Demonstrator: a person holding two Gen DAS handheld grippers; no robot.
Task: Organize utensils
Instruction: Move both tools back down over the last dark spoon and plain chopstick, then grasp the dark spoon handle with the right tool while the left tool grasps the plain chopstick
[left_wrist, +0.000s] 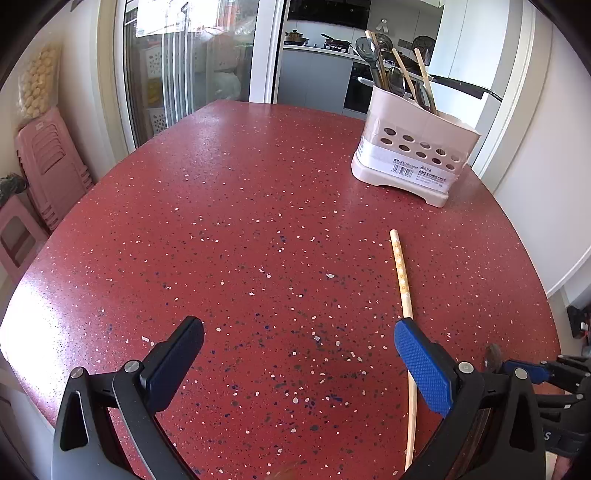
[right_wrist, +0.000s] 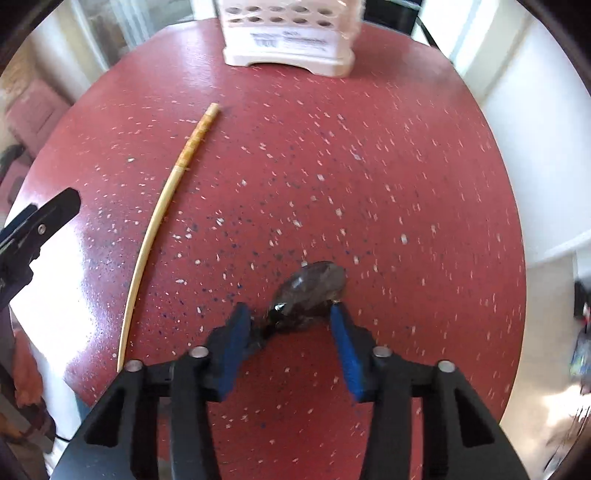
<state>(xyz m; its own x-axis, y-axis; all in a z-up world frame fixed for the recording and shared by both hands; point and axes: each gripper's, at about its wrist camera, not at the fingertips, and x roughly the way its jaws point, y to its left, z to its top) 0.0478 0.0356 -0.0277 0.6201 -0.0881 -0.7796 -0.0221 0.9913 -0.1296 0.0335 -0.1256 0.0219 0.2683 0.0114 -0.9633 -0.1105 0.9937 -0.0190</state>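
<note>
Currently my right gripper (right_wrist: 291, 321) sits low over the red table (left_wrist: 258, 184), fingers partly spread either side of a dark spoon (right_wrist: 314, 286), whose bowl lies just ahead of the pads; contact unclear through blur. Left gripper (left_wrist: 299, 332) hovers wide open, holding nothing. One chopstick (right_wrist: 166, 206) lies loose between the two grippers. Utensil holder (left_wrist: 413, 151) stands at the far edge, already stocked. Judgement: I should centre on the spoon's neck, close squarely, lift level, then tip the handle downward into a compartment

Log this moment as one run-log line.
left claw: open, empty | right claw: open around spoon | chopstick: flat on table | holder: already stocked
</note>
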